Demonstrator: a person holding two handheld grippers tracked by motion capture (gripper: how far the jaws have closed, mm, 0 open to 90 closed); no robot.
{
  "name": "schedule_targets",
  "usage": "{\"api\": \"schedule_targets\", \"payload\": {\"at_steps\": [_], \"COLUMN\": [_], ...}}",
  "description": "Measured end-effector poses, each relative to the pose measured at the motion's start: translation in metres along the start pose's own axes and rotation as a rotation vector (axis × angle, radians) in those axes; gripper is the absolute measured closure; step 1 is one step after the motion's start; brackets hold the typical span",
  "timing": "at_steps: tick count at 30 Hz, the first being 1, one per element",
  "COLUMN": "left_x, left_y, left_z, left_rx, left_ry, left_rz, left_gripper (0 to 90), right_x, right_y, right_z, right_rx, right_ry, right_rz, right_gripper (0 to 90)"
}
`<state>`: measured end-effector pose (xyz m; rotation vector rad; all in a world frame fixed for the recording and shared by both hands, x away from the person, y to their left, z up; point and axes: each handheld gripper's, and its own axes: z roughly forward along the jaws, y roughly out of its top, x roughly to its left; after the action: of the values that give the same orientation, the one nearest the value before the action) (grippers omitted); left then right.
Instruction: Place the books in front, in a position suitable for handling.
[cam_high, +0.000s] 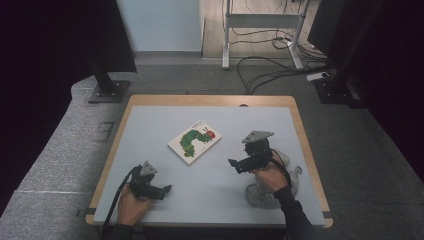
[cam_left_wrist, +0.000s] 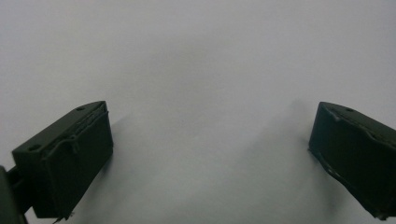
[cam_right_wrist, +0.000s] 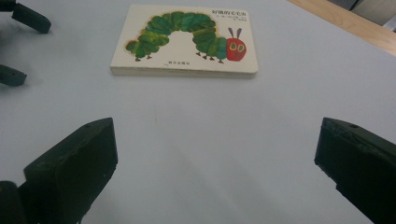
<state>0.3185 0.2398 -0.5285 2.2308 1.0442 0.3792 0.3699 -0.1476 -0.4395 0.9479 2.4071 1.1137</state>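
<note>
- My right gripper (cam_high: 233, 165) hangs above the surface (cam_high: 165, 120), held in the right hand (cam_high: 270, 176) with the wrist raised and the forearm coming in from the near edge.
- Its jaws stand wide apart with nothing between them, and they point toward the picture book (cam_right_wrist: 184, 41).
- The book lies flat ahead of the right gripper, well apart from it, cover up with a green caterpillar on it; in the right gripper view it sits straight in front, between the lines of the two jaws.
- My left gripper (cam_high: 167, 189) sits low near the surface's near edge, the left hand (cam_high: 132, 204) wrapped around its back, jaws pointing sideways toward the right hand.
- Its jaws are also spread wide, with bare surface under and between them in the left gripper view.
- The book is ahead of the left gripper and off to the side, well apart.
- A grey cloth bundle (cam_high: 292, 180) lies under and just behind my right hand.
</note>
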Motion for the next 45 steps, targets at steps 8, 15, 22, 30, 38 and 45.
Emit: {"api": "schedule_targets", "payload": {"at_steps": [8, 15, 22, 30, 38, 45], "left_x": [0.000, 0.000, 0.001, 0.007, 0.013, 0.014], "left_y": [0.000, 0.000, 0.001, 0.008, 0.020, 0.032], "left_z": [0.000, 0.000, 0.000, 0.006, 0.016, 0.027], "left_rx": [0.001, 0.001, 0.001, 0.000, -0.003, -0.005], "left_ry": [0.000, -0.001, -0.008, -0.017, -0.022, -0.035], "left_rz": [0.002, 0.003, 0.009, 0.022, 0.028, 0.048], "left_gripper": [0.0, 0.0, 0.0, 0.0, 0.0, 0.0], "right_x": [0.007, 0.006, 0.003, -0.005, -0.016, -0.024], "right_y": [0.013, 0.022, 0.023, 0.020, 0.018, 0.013], "right_z": [0.024, 0.045, 0.069, 0.094, 0.110, 0.126], "right_rx": [0.004, 0.007, 0.034, 0.052, 0.055, 0.056], "right_ry": [0.016, 0.013, -0.008, -0.019, -0.022, -0.016], "right_rz": [-0.013, -0.023, -0.041, -0.037, -0.016, 0.008], "right_gripper": [0.0, 0.0, 0.0, 0.0, 0.0, 0.0]}}
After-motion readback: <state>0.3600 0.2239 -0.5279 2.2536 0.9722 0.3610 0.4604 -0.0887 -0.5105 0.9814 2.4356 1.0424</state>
